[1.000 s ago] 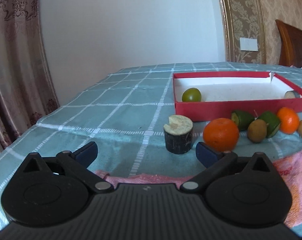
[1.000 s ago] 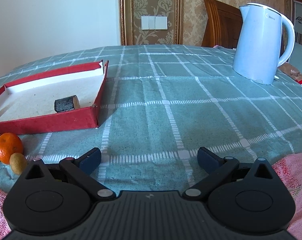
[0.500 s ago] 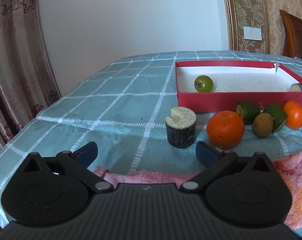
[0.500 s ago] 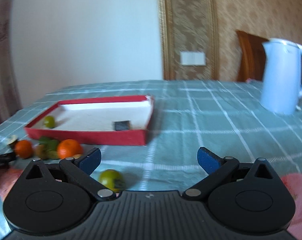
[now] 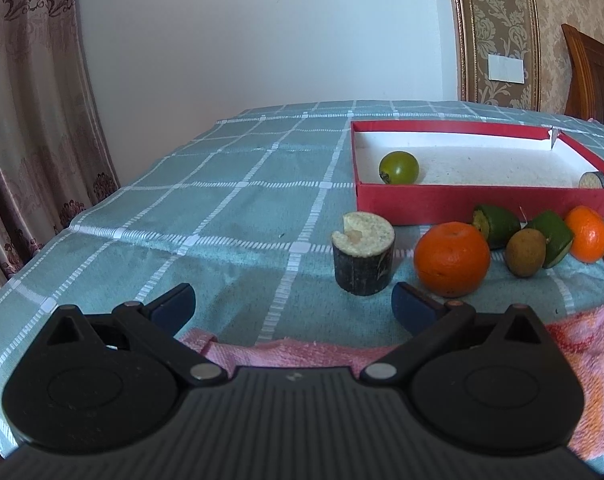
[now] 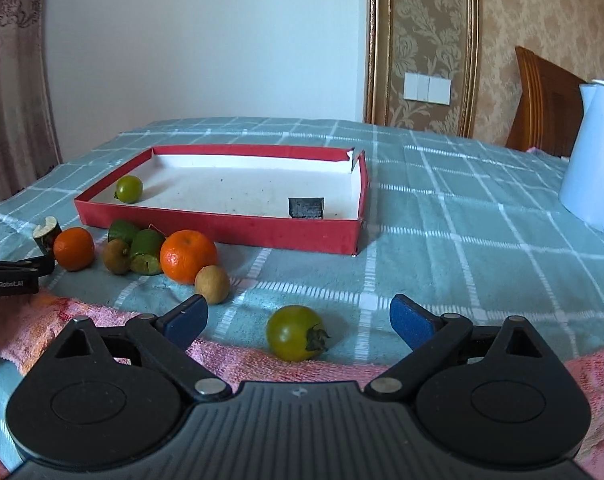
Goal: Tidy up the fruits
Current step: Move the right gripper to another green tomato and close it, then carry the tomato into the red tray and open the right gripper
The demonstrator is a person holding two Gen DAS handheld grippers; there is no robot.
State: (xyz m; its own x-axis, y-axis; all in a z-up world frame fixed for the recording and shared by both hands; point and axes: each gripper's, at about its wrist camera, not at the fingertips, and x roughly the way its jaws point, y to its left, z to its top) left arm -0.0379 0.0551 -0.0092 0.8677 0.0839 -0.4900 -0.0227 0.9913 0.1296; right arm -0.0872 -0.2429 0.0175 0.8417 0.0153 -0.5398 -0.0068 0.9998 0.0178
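A green tomato (image 6: 295, 333) lies at the edge of the pink towel, between the pads of my right gripper (image 6: 297, 316). Its jaws are closing and the pads stand clear of the fruit. My left gripper (image 5: 293, 308) is open and holds nothing, with an upright dark cane stub (image 5: 364, 258) just beyond its right finger. The red box (image 6: 221, 226) holds another green tomato (image 6: 129, 189) and a dark cane piece (image 6: 306, 208). In front of the box lie two oranges (image 6: 188, 256) (image 6: 73, 249), green fruit pieces (image 6: 145, 251) and brown round fruits (image 6: 212, 284).
A white kettle (image 6: 594, 160) stands at the far right on the checked teal tablecloth (image 6: 442, 260). The pink towel (image 6: 101, 320) covers the near table edge. A wooden chair back (image 6: 542, 100) is behind the table, and a curtain (image 5: 33, 140) hangs at the left.
The right gripper swung left from the kettle side toward the fruit, bringing the green tomato between its jaws, which narrowed a little. The left gripper barely moved.
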